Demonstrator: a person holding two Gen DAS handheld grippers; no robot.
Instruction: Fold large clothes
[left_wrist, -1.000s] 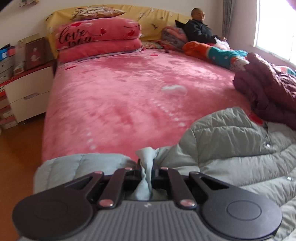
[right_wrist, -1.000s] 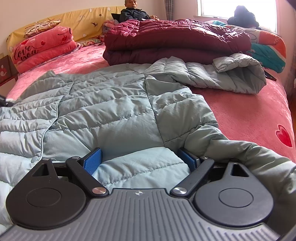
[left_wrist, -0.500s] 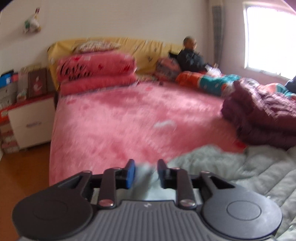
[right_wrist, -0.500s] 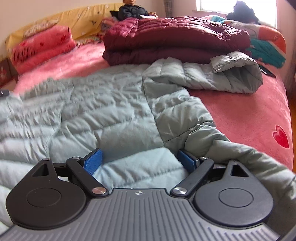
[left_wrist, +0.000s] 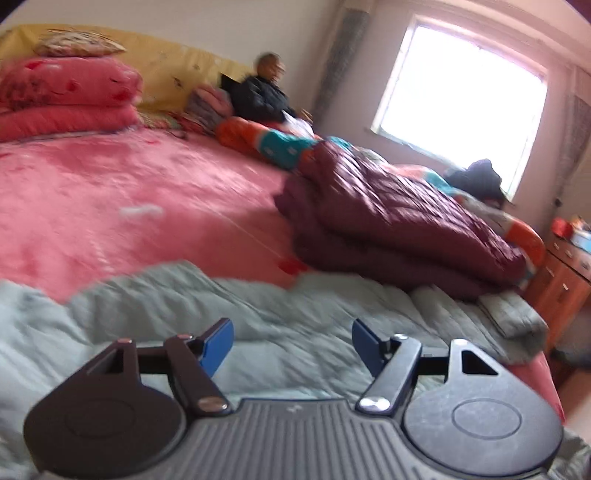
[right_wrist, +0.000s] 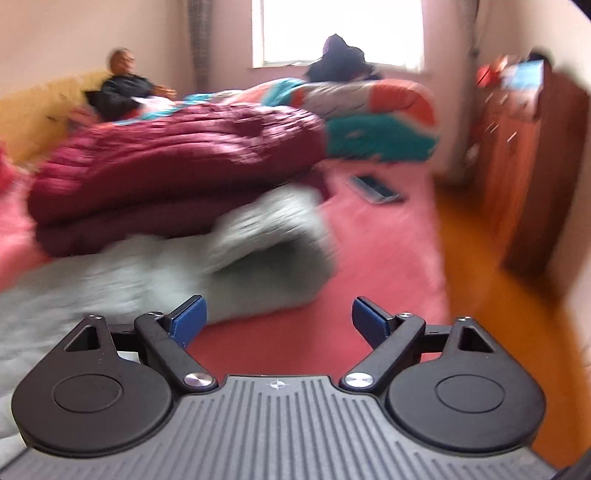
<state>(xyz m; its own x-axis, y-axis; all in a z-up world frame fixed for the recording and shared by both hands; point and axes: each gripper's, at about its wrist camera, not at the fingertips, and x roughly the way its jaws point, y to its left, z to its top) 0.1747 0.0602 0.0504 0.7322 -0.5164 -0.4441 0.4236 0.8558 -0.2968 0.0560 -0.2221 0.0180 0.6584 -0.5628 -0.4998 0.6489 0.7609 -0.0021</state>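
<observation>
A pale grey-green quilted down jacket (left_wrist: 303, 306) lies spread on the pink bed (left_wrist: 110, 192). My left gripper (left_wrist: 291, 341) hovers over the jacket's body; its jaws are opening and nothing is between the blue pads. In the right wrist view the jacket's sleeve (right_wrist: 273, 254) lies bent on the bedcover ahead and to the left. My right gripper (right_wrist: 279, 323) stands open above the pink cover, just right of the jacket, holding nothing. Both views are blurred by motion.
A folded maroon down coat (left_wrist: 391, 221) (right_wrist: 177, 162) lies behind the jacket. A person in a dark jacket (left_wrist: 266, 92) sits by the headboard. A colourful quilt (right_wrist: 369, 118), a phone-like object (right_wrist: 375, 190), pink pillows (left_wrist: 62, 96) and a wooden cabinet (right_wrist: 528, 155) surround the bed.
My left gripper let go of the jacket's edge, opened and swung right. My right gripper lifted off the jacket and swung right toward the sleeve and bed edge, still open.
</observation>
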